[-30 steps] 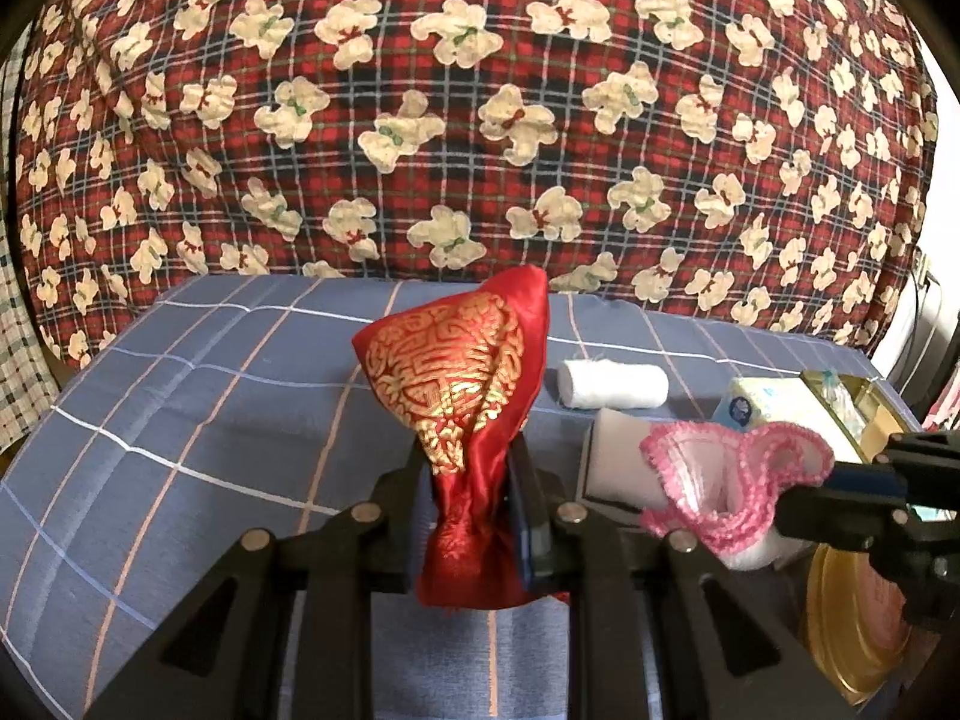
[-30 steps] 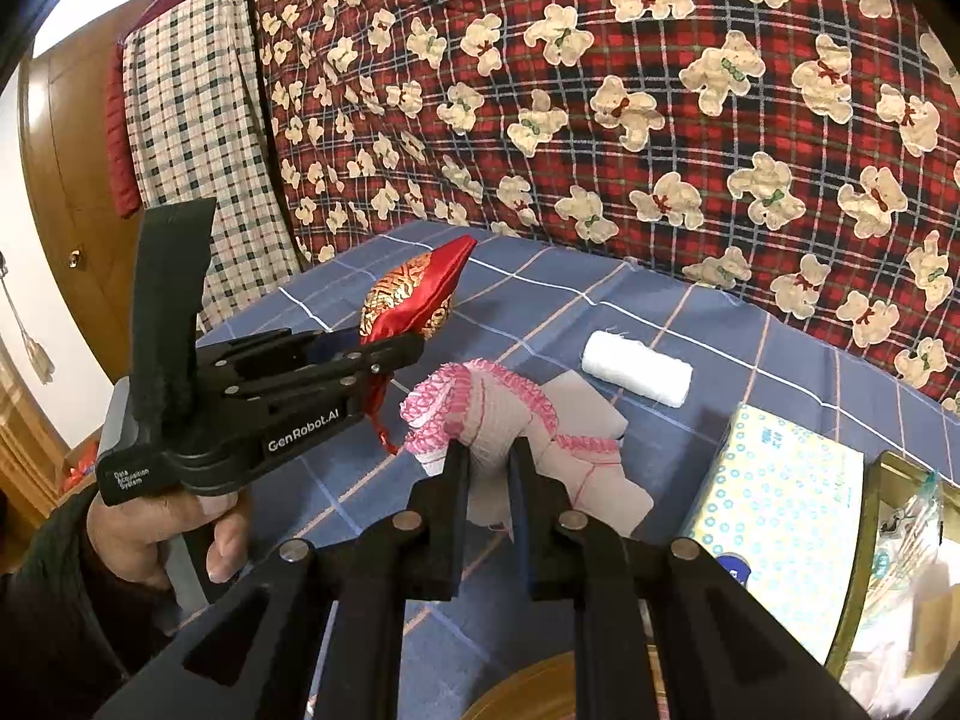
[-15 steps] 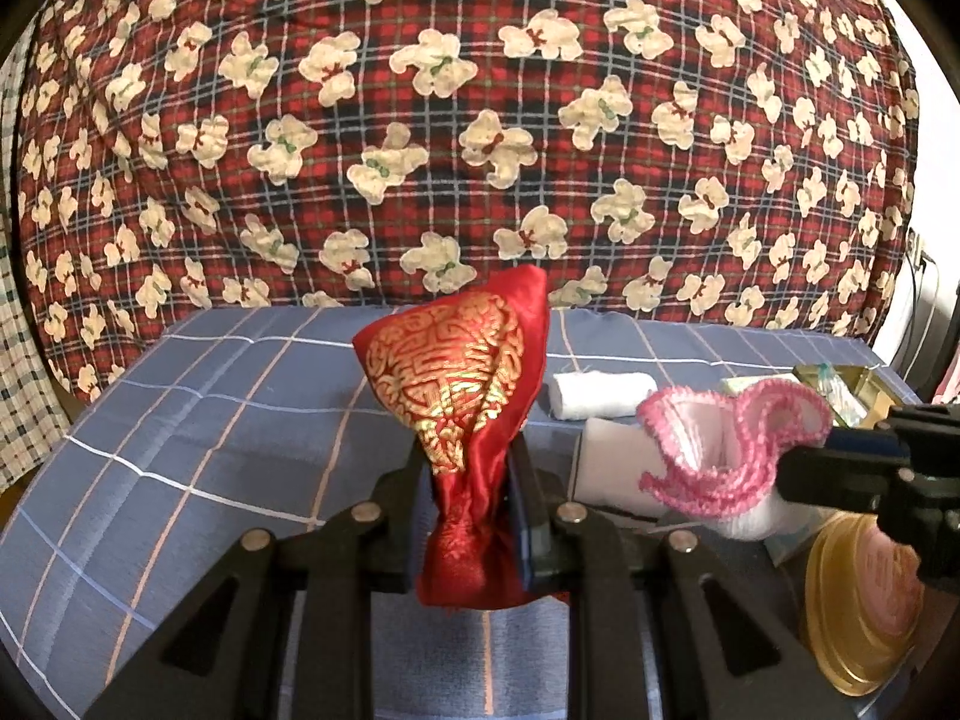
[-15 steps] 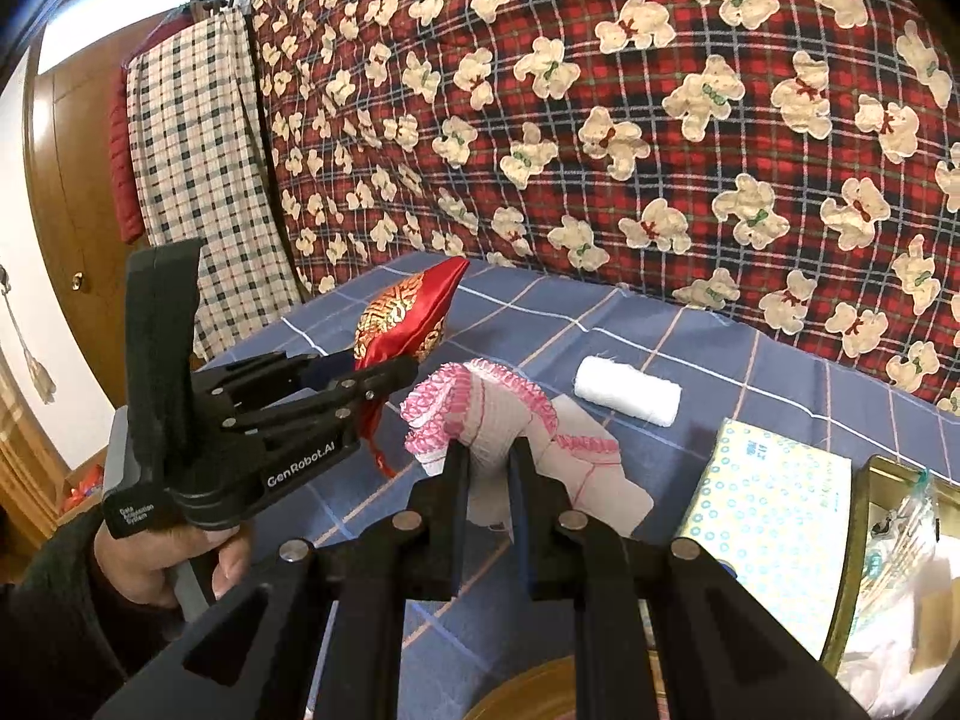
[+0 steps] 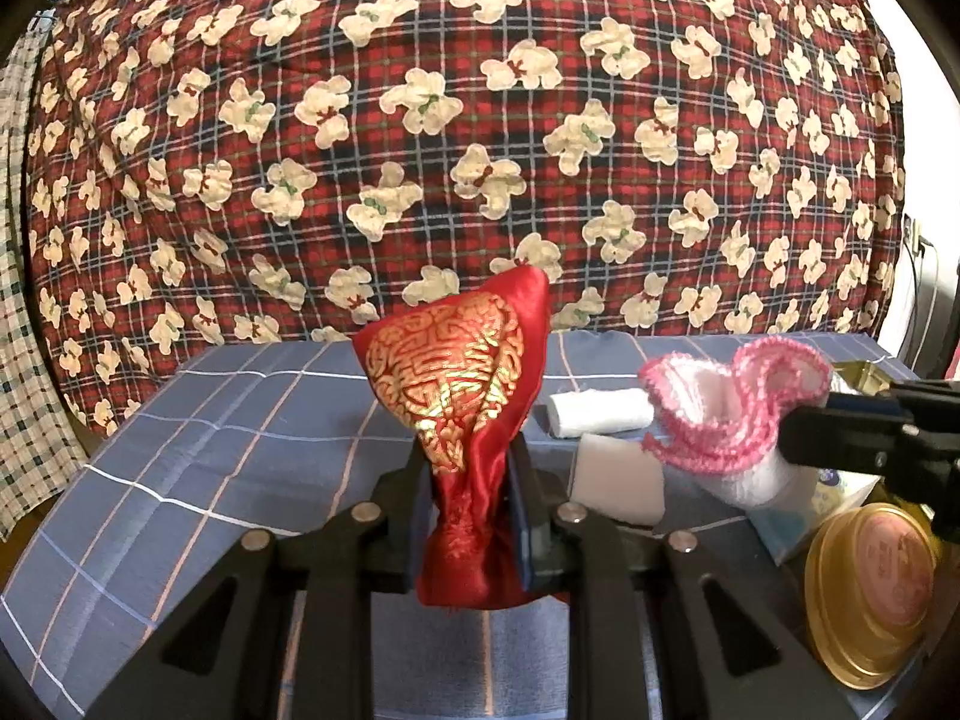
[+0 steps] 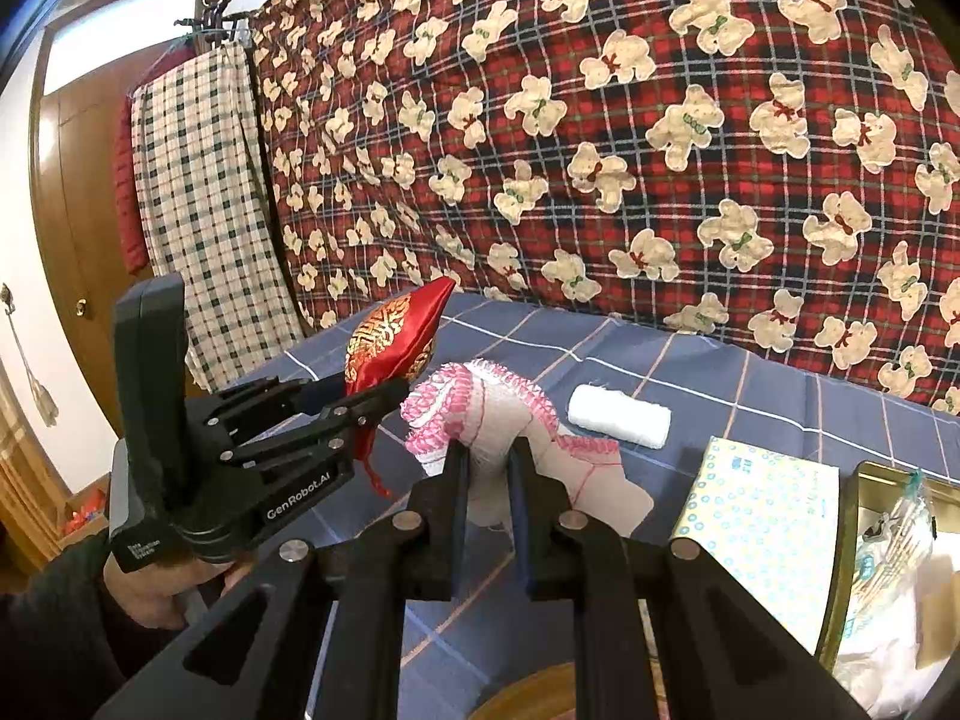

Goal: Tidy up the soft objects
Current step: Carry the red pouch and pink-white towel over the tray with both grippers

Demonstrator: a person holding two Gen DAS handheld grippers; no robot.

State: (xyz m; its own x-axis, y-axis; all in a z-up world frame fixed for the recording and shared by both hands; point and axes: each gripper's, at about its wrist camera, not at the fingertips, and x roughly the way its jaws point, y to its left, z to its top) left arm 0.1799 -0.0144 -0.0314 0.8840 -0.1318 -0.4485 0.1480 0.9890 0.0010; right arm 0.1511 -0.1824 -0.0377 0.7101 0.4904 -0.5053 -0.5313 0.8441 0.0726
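Red satin pouch (image 5: 474,420), gold-patterned: pinched at its neck in the left gripper (image 5: 471,480), raised above the blue checked cloth (image 5: 228,450). Pink-edged white cloth (image 6: 480,414): pinched in the right gripper (image 6: 487,480), just right of the pouch. Gauze roll (image 5: 600,411) behind; gold tin (image 6: 864,480) farther right. Handling: likely keep grips firm and lower each item slowly, as slack fabric slips.

Red pouch (image 5: 462,420), pink-trim cloth (image 5: 726,414) aloft

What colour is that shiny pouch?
Red satin pouch with gold woven pattern; clearest in the left wrist view.
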